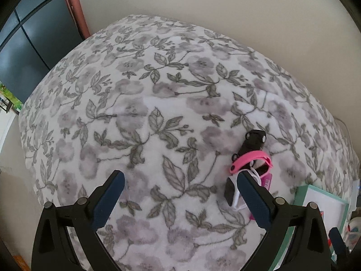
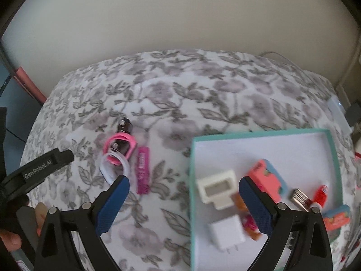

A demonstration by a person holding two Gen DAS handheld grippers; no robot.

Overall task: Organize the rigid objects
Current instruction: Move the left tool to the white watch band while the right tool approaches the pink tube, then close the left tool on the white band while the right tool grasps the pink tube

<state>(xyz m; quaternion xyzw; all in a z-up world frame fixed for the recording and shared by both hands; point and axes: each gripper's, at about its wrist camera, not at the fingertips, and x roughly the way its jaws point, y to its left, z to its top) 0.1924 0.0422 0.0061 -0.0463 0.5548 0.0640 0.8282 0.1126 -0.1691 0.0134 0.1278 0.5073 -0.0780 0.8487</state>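
Both hand-held grippers, the left gripper (image 1: 180, 180) and the right gripper (image 2: 183, 186), hang wide open and empty above a floral blanket (image 2: 203, 103). Right of centre, a teal box (image 2: 334, 158) holds a white charger (image 2: 226, 232). Left of it, a pink band (image 2: 119, 148) lies on the blanket.

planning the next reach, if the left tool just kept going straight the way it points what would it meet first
Most likely only the floral blanket: the open left tool has nothing between its fingers. The pink band and white band lie off to one side by one finger, probably outside its line, though depth is hard to judge.
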